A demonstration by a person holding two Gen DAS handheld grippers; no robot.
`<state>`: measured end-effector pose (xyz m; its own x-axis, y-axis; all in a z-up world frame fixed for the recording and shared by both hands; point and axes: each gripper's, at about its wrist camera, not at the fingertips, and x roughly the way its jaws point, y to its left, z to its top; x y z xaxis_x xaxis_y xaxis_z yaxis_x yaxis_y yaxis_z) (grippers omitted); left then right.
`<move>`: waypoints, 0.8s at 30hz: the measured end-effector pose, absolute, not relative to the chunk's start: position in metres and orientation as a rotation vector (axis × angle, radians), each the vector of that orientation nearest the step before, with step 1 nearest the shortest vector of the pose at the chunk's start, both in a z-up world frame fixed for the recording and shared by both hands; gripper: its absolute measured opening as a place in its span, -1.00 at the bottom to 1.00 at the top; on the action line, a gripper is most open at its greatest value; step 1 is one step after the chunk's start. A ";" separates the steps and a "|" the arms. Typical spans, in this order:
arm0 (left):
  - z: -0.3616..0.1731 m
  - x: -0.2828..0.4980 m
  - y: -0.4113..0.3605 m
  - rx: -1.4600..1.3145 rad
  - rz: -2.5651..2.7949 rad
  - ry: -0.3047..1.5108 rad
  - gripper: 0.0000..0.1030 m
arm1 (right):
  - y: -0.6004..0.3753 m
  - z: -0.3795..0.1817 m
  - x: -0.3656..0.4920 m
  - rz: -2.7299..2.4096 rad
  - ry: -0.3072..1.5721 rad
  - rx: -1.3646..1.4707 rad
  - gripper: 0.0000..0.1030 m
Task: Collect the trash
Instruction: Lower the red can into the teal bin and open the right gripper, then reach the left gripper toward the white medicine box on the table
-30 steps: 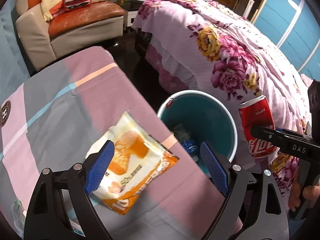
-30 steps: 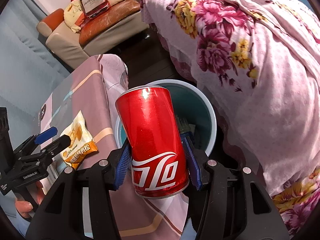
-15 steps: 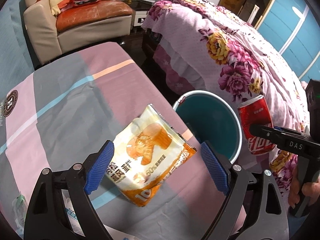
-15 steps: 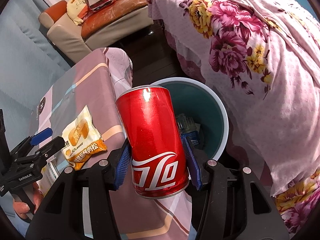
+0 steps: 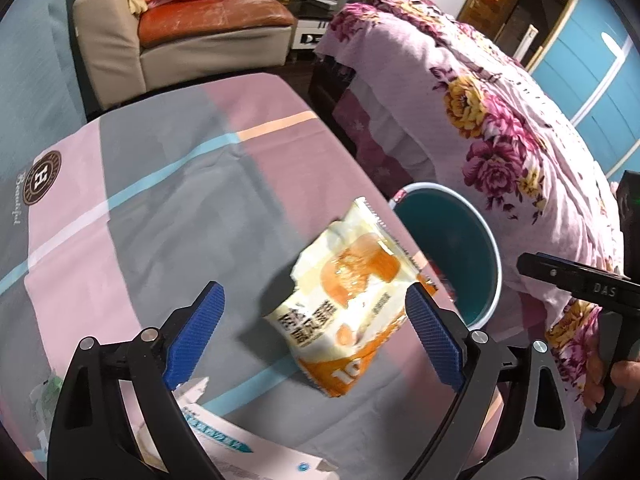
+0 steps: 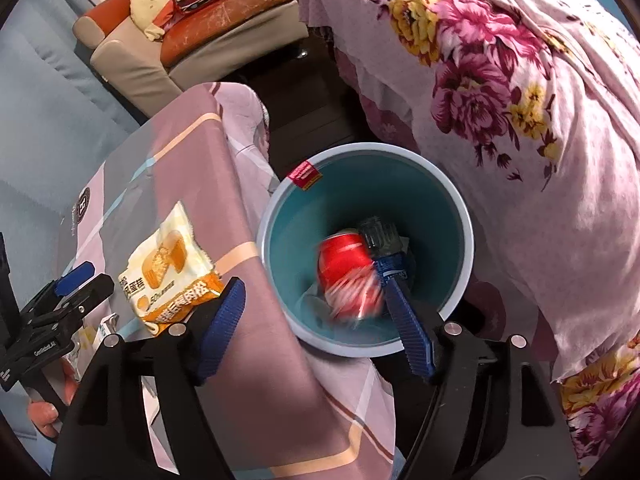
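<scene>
Red can (image 6: 349, 276) blurred inside teal bin (image 6: 440, 184), beside plastic bottle (image 6: 376, 232). Right tool (image 6: 320, 320) just opening, nothing between. Left tool (image 5: 314, 336) spread over snack packet (image 5: 352, 284) on surface (image 5: 160, 208).

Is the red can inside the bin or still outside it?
Inside: the blurred red can lies within the teal bin, free of the open right gripper.

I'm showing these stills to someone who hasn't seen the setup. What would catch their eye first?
Probably the blurred red drinks can down inside the teal plastic bin with a white rim, directly below the open right gripper, whose jaws have just been opening with nothing between them. Next, the orange-and-white snack packet lying on the pink-and-grey cloth-covered table, ahead of the open left gripper.
</scene>
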<state>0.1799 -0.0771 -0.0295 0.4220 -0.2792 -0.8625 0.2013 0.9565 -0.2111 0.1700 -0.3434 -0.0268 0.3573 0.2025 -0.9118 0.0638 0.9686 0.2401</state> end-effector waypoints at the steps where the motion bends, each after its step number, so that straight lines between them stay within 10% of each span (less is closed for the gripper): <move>1: -0.030 0.179 -0.073 -0.082 -0.297 1.096 0.79 | -0.341 -0.026 0.170 0.093 1.208 0.248 0.44; 24: -0.041 0.094 0.004 -0.230 -0.215 1.192 0.80 | -0.269 -0.023 0.114 0.222 1.260 0.196 0.53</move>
